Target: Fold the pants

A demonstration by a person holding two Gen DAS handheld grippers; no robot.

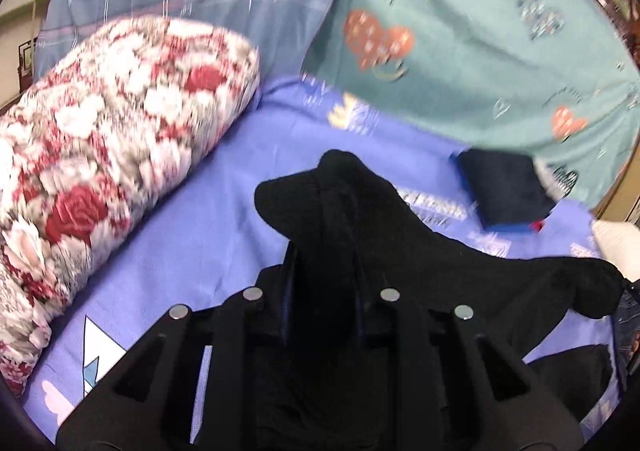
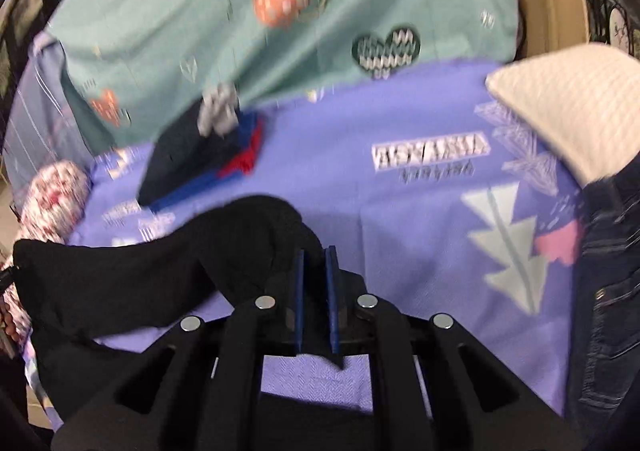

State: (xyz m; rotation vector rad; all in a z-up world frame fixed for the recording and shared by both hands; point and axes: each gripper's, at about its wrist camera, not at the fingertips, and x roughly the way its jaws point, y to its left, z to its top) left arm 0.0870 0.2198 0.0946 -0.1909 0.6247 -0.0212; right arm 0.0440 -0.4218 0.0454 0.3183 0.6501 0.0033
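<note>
Black pants (image 1: 352, 219) hang between my two grippers above the purple bed sheet (image 1: 192, 235). My left gripper (image 1: 326, 187) is shut on one end of the pants, and the cloth drapes over and hides its fingertips. In the right wrist view the pants (image 2: 168, 263) stretch away to the left. My right gripper (image 2: 315, 251) is shut on their other end, its blue pads (image 2: 330, 283) close together with black cloth between them.
A floral rolled quilt (image 1: 104, 139) lies at the left. A teal heart-print blanket (image 1: 480, 51) covers the back. A folded dark stack (image 1: 506, 191) sits on the sheet, also in the right wrist view (image 2: 200, 159). A white pillow (image 2: 576, 99) and dark jeans (image 2: 612, 291) lie at the right.
</note>
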